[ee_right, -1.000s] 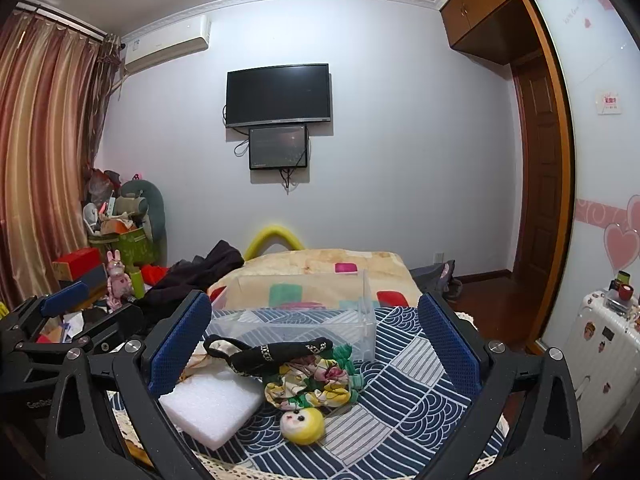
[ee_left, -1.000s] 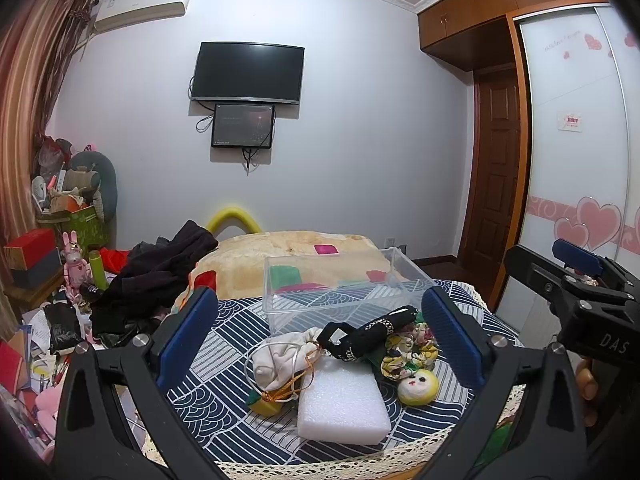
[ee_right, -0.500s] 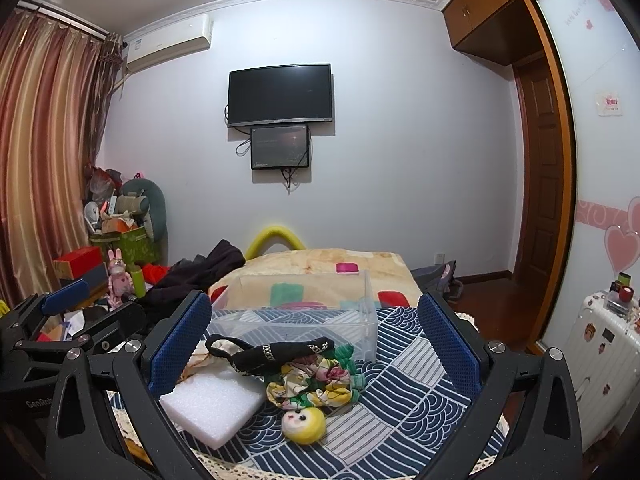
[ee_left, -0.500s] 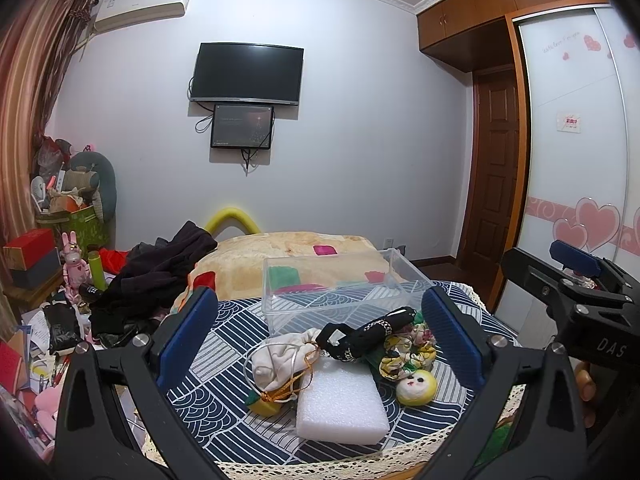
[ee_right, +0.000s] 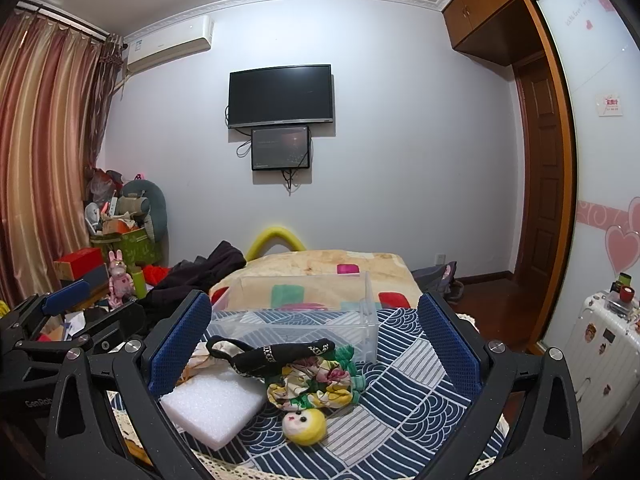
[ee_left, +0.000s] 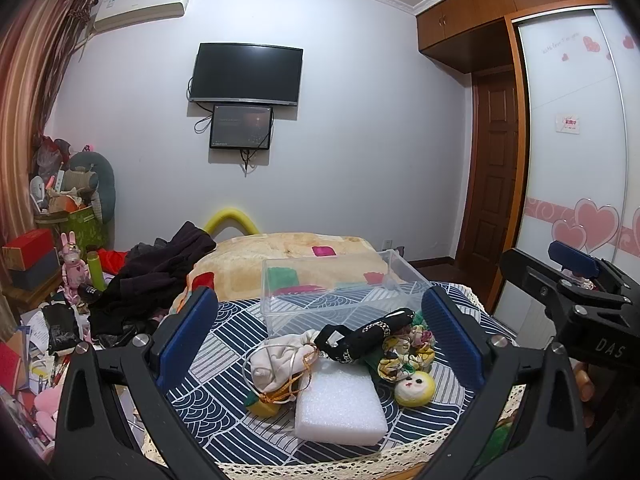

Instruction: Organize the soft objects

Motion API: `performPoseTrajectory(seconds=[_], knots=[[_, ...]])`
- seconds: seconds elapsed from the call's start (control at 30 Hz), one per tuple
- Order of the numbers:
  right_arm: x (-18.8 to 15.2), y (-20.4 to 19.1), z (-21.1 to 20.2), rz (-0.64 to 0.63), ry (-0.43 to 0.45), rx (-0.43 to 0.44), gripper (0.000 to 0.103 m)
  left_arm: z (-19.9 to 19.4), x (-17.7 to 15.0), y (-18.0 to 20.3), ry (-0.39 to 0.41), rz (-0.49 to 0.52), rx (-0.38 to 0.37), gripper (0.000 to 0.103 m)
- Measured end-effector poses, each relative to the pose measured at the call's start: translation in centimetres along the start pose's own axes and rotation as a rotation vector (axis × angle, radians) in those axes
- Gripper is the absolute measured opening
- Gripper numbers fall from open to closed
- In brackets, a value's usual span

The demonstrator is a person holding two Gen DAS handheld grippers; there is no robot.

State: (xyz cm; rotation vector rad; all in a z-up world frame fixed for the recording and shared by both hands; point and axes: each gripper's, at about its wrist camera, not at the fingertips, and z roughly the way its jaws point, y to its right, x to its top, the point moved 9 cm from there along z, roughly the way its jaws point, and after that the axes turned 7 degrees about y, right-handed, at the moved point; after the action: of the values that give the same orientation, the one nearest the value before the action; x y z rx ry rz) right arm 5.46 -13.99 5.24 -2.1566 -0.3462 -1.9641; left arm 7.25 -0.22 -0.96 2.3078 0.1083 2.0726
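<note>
On a table with a navy patterned cloth [ee_left: 224, 332] lie a white foam block [ee_left: 339, 407], a cream drawstring pouch [ee_left: 280, 356], a black fabric band [ee_left: 368, 334], a floral cloth doll with a yellow head [ee_left: 414, 386] and a clear plastic box [ee_left: 340, 288] behind them. My left gripper [ee_left: 318, 332] is open and empty, hovering before the pile. My right gripper [ee_right: 314, 340] is open and empty too; its view shows the foam block [ee_right: 214, 408], the band [ee_right: 280, 354], the doll [ee_right: 306, 422] and the box [ee_right: 304, 312].
A bed with a beige blanket [ee_left: 280, 256] and dark clothes [ee_left: 160, 272] lies behind the table. Clutter and boxes [ee_left: 36, 248] fill the left side. A white suitcase [ee_right: 600, 364] stands at right, near a wooden door [ee_right: 540, 184].
Both grippers have drifted very slightly; the objects on the table have not moved and both grippers stay open.
</note>
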Motion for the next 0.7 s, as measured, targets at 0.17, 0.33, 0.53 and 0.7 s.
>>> performPoseTrajectory(seconds=[0.17, 0.33, 0.53, 0.7], knots=[[0.0, 0.0, 0.0, 0.0, -0.001, -0.001, 0.103, 0.1, 0.3, 0.4, -0.001, 0.0, -0.005, 0.103], [-0.4, 0.0, 0.3, -0.001, -0.016, 0.002, 0.103, 0.4, 0.2, 0.2, -0.01, -0.001, -0.009, 0.103], [-1.9, 0.6, 1.5, -0.001, -0.057, -0.002, 0.103, 2.4, -1.5, -2.3, -0.106, -0.032, 0.007, 0.103], [-4.3, 1.0, 3.0, -0.007, -0.125, -0.001, 0.103, 4.5, -4.1, -4.6, -0.192, -0.09, 0.024, 0.103]])
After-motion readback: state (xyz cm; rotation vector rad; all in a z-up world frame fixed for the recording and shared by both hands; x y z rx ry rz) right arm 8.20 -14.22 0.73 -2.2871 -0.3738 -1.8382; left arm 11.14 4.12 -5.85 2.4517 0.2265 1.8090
